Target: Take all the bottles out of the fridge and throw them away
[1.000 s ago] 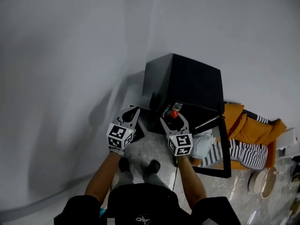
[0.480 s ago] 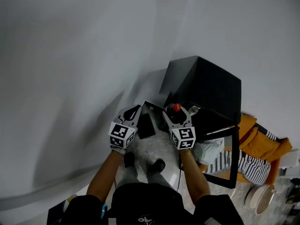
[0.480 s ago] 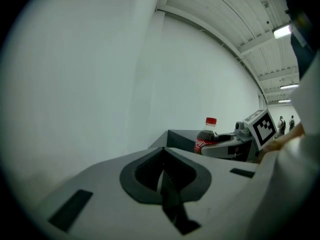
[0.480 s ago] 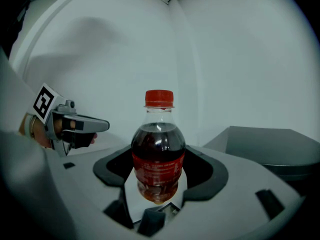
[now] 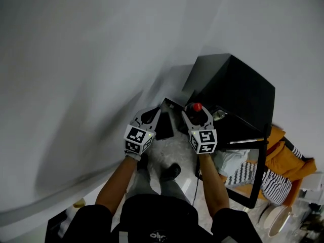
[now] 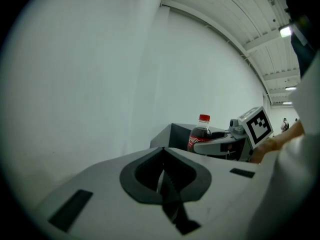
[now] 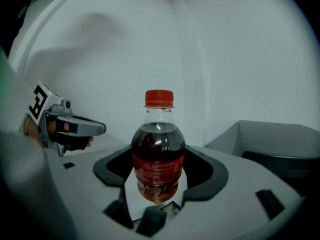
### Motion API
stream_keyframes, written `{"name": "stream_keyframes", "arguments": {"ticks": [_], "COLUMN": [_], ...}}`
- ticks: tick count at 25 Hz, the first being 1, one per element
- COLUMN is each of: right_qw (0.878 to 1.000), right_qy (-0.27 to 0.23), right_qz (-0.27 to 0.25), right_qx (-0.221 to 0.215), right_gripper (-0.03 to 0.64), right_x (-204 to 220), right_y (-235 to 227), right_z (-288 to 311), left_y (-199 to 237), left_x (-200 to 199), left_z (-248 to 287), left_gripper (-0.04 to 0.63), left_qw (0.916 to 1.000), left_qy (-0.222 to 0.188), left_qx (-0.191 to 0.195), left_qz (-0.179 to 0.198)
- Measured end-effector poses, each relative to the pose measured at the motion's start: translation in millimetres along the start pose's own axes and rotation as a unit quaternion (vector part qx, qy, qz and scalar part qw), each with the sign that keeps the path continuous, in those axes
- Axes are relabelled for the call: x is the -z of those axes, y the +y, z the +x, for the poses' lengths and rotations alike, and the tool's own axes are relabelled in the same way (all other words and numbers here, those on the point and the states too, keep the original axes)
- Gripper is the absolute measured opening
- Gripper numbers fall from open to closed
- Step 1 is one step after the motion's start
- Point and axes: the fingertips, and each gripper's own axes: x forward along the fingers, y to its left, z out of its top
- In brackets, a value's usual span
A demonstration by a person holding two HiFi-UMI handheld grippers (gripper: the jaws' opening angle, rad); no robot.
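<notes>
The bottle (image 7: 158, 149) has a red cap, dark cola and a red label with white script, probably Coca-Cola, though too blurred to read. It stands upright, clamped in the right gripper (image 7: 160, 176), near the black fridge (image 5: 238, 90). The left gripper (image 6: 162, 181) is closed and empty.

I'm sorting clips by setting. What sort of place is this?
Probably a bare staged room in a big hall: a black fridge on the stone-look floor, clothes heaped beside it, strip lights on a high panelled ceiling.
</notes>
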Motion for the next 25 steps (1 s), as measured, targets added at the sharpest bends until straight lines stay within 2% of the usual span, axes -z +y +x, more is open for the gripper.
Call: {"name": "stream_keyframes", "arguments": {"ticks": [9, 16, 25], "right_qw": [1.0, 0.999, 0.997], "right_qy": [0.017, 0.027, 0.057], "right_qz": [-0.002, 0.009, 0.038], "right_qx": [-0.021, -0.034, -0.03], "right_gripper": [0.307, 0.307, 0.307], "right_x": [38, 94, 191], "right_y": [8, 11, 11], "right_z": [33, 67, 109], "left_y": [20, 33, 36], "left_x": [37, 93, 187], "left_z": [16, 36, 58], "left_gripper": [0.002, 0.002, 0.002], "left_qw": [0.9998, 0.9991, 0.9954], "left_qy": [0.014, 0.04, 0.086], "left_qx": [-0.006, -0.005, 0.004], "left_qz": [-0.014, -0.016, -0.041]}}
